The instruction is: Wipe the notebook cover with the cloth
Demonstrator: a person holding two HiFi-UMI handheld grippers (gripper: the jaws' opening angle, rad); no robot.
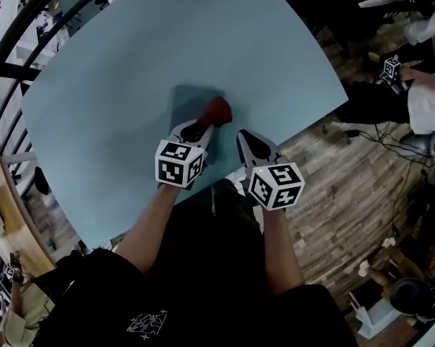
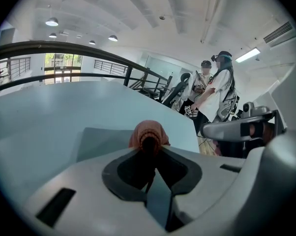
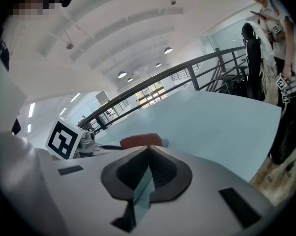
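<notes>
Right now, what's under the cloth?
The cloth, pinched by the left hand-held gripper, sits over the blue-grey notebook cover, which lies on the table. The patch of cover directly beneath it is hidden.

- We see a broad table [image 1: 131,63] with a smooth, pale blue-green top. It fills most of the head view, and its right-hand edge runs diagonally across the picture.
- We see the same pale top from low down in the left gripper view [image 2: 49,112] and in the right gripper view [image 3: 212,117], stretching away to a straight far edge.
- We find one thing lying directly on it: a notebook [image 1: 188,107], flat and closed. Its cover is a slightly darker blue-grey than the top, and it lies near the table's near edge.
- We see the notebook [image 2: 101,141] as a dull rectangle in the left gripper view; its near end is hidden from us.
</notes>
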